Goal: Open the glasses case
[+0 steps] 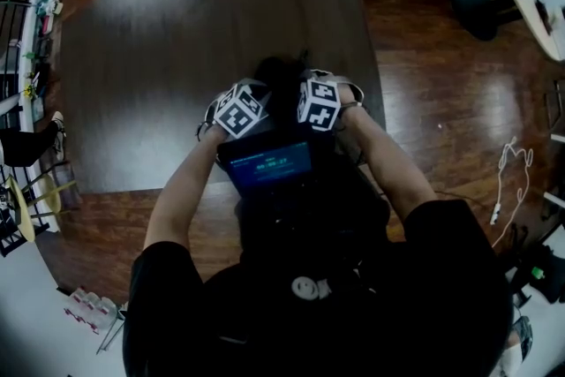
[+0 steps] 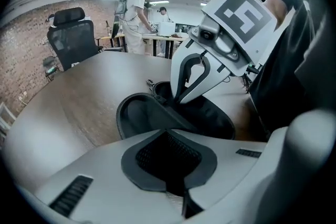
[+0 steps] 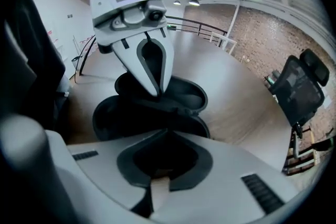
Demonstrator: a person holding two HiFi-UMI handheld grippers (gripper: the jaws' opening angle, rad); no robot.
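**Status: jaw closure and workpiece location**

You are holding the left gripper (image 3: 156, 91) and the right gripper (image 2: 177, 101) close beside each other. Both are pointing steeply down over the near part of the dark brown wooden table (image 1: 177, 40).

The black oval hard-shell glasses case (image 2: 144, 115) is lying on that table just ahead of you, directly under the two grippers. It is lying open, with its two shell halves spread apart and their hollow sides facing up.

1. Left gripper: its jaws are sitting closed together. In the right gripper view its white tips are standing at the line where the two halves meet. Whether they are pinching any part of the case cannot be told.
2. Right gripper: its jaws are likewise sitting closed together. In the left gripper view its tips are reaching down into the hollow of the case, at the same middle line.

Beyond the table, a black mesh office chair (image 2: 73, 39) is standing by a brick wall. A person in a white top (image 2: 136, 18) is standing at a far bench.
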